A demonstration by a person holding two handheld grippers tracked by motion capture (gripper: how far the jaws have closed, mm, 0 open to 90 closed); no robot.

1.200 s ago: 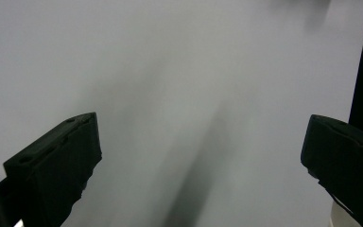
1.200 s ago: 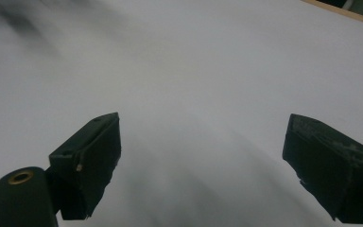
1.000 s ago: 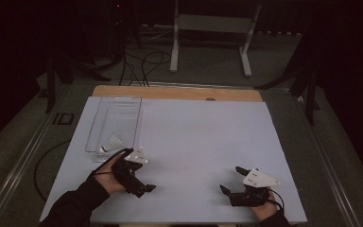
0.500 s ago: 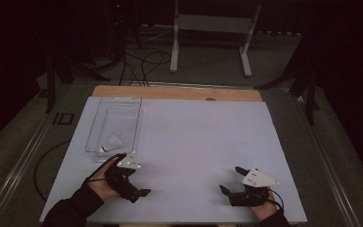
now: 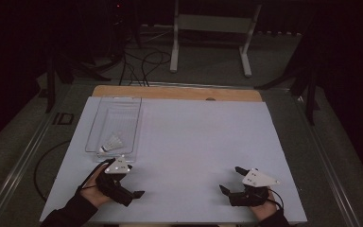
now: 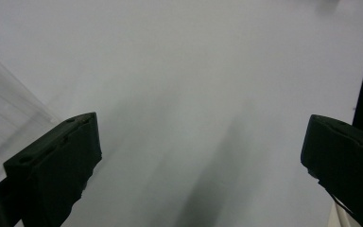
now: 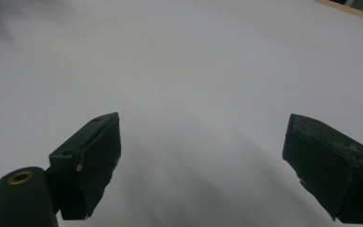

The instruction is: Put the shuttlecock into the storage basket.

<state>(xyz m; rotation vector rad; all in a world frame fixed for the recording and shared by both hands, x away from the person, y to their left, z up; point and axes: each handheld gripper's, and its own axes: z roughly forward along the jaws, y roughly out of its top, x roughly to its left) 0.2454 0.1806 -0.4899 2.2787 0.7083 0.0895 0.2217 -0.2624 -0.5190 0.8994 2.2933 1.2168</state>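
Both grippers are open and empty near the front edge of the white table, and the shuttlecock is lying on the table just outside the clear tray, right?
Not quite. The shuttlecock lies inside the clear tray, at its near end, as the high view shows. The rest holds: the left gripper and the right gripper are both open and empty near the front edge of the white table.

Clear glossy plastic tray [image 5: 96,124]; matt white smooth counter [image 5: 194,142] with wooden far edge; matt black tool jaws.
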